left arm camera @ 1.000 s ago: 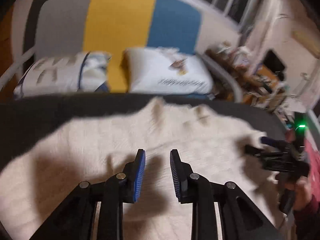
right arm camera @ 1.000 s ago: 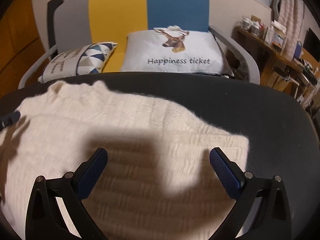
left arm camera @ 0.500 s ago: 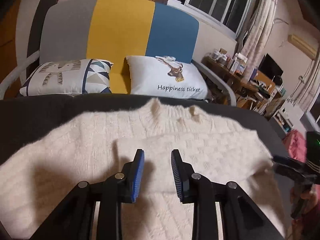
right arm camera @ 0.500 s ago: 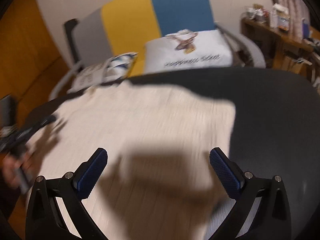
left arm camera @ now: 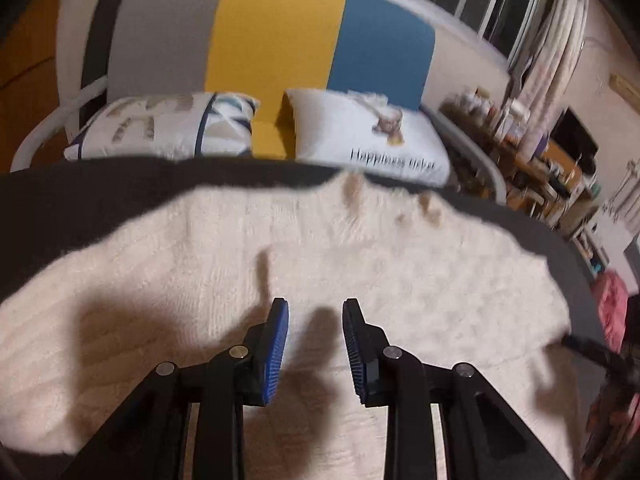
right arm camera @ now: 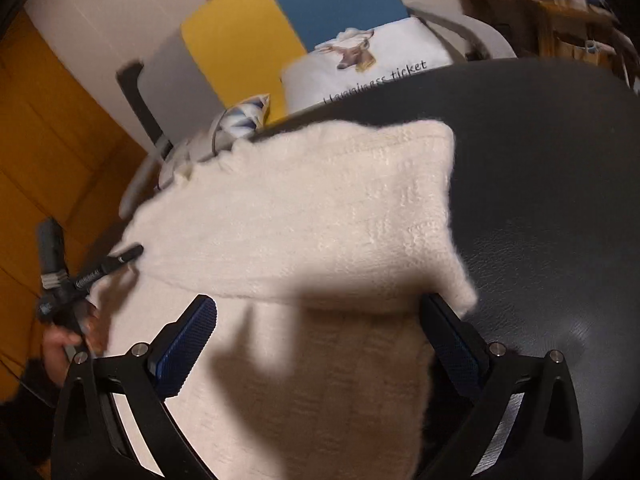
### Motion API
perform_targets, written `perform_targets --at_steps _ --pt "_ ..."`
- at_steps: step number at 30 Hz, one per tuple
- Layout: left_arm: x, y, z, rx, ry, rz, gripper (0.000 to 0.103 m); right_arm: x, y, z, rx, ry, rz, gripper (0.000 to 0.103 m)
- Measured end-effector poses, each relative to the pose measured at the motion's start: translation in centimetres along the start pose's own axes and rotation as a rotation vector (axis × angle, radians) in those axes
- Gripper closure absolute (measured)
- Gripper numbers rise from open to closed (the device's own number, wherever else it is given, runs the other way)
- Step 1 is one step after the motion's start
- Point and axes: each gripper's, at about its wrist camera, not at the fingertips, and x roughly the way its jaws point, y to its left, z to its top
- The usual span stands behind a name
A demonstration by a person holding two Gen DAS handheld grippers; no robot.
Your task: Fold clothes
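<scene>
Item: cream knitted sweater (left arm camera: 360, 264), lying on a dark round bench (right arm camera: 540, 200); in the right wrist view one part of it is laid over the rest, a folded edge running across just ahead of the tool tips, with one corner (right arm camera: 436, 136) reaching toward the bench's far side. Left tool (left arm camera: 315, 344): jaws a narrow gap apart, nothing between the blue pads, hovering above the knit's middle. Right tool (right arm camera: 320, 344): jaws spread wide, straddling the lower part of the garment, gripping nothing; whether its far pad touches the cloth cannot be told through the blur. Surroundings: a grey, yellow and blue chair back (left arm camera: 276, 36), a patterned cushion (left arm camera: 168, 128) and a white cushion (left arm camera: 368, 136) with a deer print beyond the bench. Condition: sweater partly folded, by judgement; how many folds remain cannot be settled. Hazards: the knit is thick and springy, so a laid-over flap may creep back open if released without being pressed flat; a pinch taking only the top layer would drag that layer and skew the fold; the blue ridged pads could snag loose yarn; the bench surface looks smooth, so the whole garment may slide toward the edge under a sideways pull
</scene>
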Motion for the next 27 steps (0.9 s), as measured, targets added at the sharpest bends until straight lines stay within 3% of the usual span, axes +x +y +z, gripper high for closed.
perform_targets --at_steps 2,5,9,14,20,24,27 --pt "-0.7 -0.8 0.3 -0.005 -0.029 -0.025 0.074 -1.5 0.3 -0.9 0.029 -0.041 0.083 0.0" --pt "-0.1 -3.7 0.8 0.047 -0.015 -0.087 0.074 -2.0 0.3 -2.1 0.07 -0.045 0.119 0.0" --pt "2.0 -8.0 0.9 0.136 0.033 -0.14 0.074 -0.7 0.1 -2.2 0.092 -0.042 0.052 0.0" --pt "4.2 -8.7 -0.2 0.131 0.079 -0.156 0.074 0.2 -1.3 -0.7 0.16 -0.118 0.055 0.0" --pt "5.9 -8.7 -1.0 0.097 0.119 -0.196 0.074 0.0 -2.4 0.3 0.279 -0.242 0.215 0.0" --pt "6.0 -8.5 -1.1 0.084 0.123 -0.217 0.074 -1.4 -3.1 0.3 0.354 -0.388 0.132 0.0" --pt "6.2 -8.7 -1.0 0.1 0.125 -0.2 0.074 -0.6 -3.9 -0.5 0.42 -0.353 0.046 0.0"
